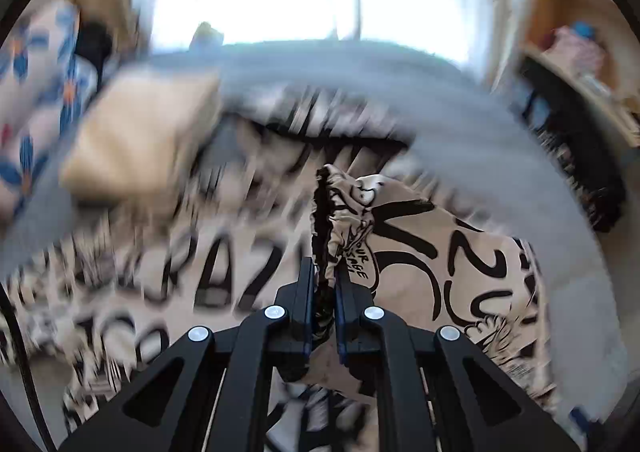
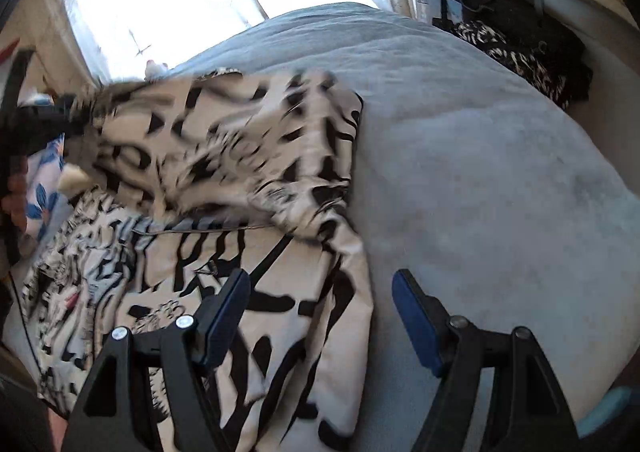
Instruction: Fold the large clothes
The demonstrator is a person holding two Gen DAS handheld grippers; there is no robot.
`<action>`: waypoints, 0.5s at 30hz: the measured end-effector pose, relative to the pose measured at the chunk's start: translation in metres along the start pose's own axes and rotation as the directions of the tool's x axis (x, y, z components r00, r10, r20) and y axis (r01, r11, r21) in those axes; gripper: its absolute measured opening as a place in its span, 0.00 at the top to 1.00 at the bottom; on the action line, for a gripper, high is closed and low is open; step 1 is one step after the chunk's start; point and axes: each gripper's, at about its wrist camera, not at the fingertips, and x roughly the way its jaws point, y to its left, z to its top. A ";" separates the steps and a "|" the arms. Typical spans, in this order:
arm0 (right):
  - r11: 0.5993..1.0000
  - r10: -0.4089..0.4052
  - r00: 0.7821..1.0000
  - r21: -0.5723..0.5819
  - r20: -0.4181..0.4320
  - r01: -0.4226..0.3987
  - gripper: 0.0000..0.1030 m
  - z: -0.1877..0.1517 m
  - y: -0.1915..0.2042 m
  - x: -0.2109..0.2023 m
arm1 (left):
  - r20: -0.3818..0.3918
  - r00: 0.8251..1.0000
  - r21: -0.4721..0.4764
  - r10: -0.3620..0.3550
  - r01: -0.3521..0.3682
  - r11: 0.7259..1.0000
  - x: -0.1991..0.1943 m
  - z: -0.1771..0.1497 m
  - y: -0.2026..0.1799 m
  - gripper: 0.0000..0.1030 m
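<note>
Left wrist view: the left gripper (image 1: 325,284) has its jaws pressed together on a gathered, black-trimmed edge of the large beige garment printed with black lettering (image 1: 420,252). The pinched fold stands up out of the jaws, and the cloth falls away from it to the right and near side. The rest of the garment lies blurred across the grey bed cover (image 1: 460,119), spreading to the left and far side. A tan cushion (image 1: 140,131) sits at far left.

Right wrist view: the right gripper (image 2: 318,316) has its jaws spread wide, with nothing between them. The garment's right border lies below the gap, nearer the left jaw, and runs from near to far, so that border is its long axis here. Bare bed cover lies to the right.

Judgement: the fold turns on carrying the lifted edge across the flat panel, and the left hand alone has cloth.

Only the right view shows a raised layer draped towards a dark gripper shape at far left, probably the left one. Only the left view shows the pinch itself.
</note>
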 end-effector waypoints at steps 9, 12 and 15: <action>0.919 -0.144 0.989 -0.375 -0.034 0.121 0.28 0.021 0.034 0.050 | -0.164 0.986 -0.079 0.016 -0.030 0.996 0.068 -0.047 0.037 0.91; 0.862 -0.194 0.981 -0.483 -0.028 0.157 0.31 0.015 0.046 0.062 | -0.159 0.987 -0.051 0.016 -0.025 0.998 0.067 -0.049 0.045 0.91; 0.855 -0.247 0.967 -0.484 -0.062 0.187 0.66 0.016 0.042 0.078 | -0.146 0.989 -0.032 0.012 -0.017 0.999 0.057 -0.048 0.043 0.91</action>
